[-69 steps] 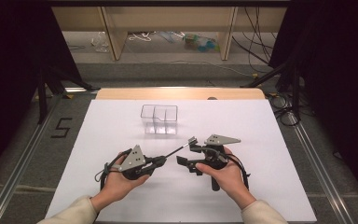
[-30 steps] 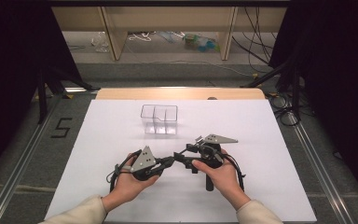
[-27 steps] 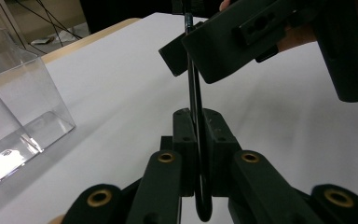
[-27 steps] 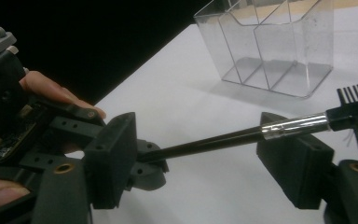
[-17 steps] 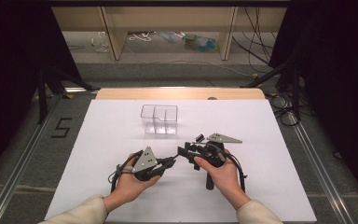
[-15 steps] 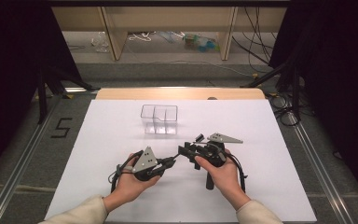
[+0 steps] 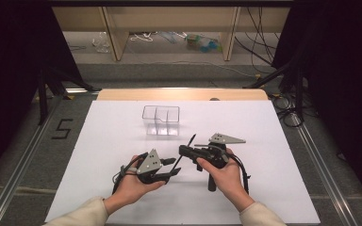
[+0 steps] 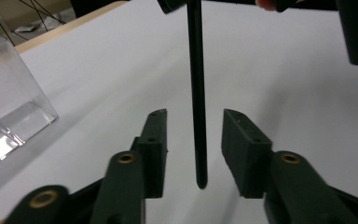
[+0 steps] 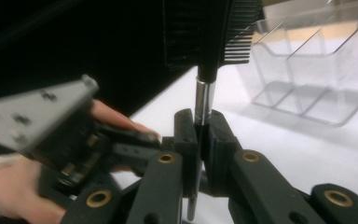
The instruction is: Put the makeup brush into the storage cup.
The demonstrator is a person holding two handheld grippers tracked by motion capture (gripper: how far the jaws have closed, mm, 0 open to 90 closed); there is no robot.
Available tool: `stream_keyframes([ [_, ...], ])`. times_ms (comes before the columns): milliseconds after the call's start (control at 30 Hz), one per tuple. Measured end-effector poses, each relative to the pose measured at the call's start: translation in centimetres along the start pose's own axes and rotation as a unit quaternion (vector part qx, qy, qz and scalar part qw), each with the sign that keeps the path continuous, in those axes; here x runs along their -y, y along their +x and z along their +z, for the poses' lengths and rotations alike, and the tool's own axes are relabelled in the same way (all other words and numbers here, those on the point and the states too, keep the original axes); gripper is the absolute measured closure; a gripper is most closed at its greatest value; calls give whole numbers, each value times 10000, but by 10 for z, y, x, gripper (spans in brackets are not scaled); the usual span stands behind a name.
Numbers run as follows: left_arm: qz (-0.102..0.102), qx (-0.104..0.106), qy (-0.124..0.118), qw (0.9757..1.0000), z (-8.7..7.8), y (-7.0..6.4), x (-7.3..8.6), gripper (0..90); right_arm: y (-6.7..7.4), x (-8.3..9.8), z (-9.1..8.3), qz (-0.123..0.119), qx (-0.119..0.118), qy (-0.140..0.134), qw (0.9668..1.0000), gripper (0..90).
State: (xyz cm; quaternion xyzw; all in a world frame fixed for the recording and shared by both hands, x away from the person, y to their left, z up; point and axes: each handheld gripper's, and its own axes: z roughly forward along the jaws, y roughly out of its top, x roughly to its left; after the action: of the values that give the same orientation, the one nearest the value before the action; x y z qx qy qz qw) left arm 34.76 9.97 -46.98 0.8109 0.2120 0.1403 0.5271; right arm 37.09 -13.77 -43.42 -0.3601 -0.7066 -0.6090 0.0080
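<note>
Pointing its bristled head toward the clear divided box [image 7: 160,120], the thin black brush [image 7: 185,151] runs obliquely across the counter [image 7: 273,188], its long axis spanning both grippers. The right gripper [image 9: 199,135] has just closed its jaws on the metal ferrule, clamping it. The left gripper [image 8: 193,140] has just parted its jaws; they stand narrowly apart, the handle tip between them, untouched. Just behind the brush head stands the box.

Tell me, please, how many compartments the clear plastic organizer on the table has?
3 visible: the clear organizer has one long compartment on the left and two smaller ones on the right, one behind the other.
</note>
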Motion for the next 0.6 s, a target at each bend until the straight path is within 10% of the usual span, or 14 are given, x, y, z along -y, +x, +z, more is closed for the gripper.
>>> stream_keyframes([
  [200, -213, 115, -392, 9989, -8, 4, -7, 409, 4, -7, -5, -859, 439, 76, 9953, 855],
  [600, -317, 281, -629, 9971, -12, 8, -8, 349, 11, -10, -7, -1507, 793, 274, 9850, 854],
])
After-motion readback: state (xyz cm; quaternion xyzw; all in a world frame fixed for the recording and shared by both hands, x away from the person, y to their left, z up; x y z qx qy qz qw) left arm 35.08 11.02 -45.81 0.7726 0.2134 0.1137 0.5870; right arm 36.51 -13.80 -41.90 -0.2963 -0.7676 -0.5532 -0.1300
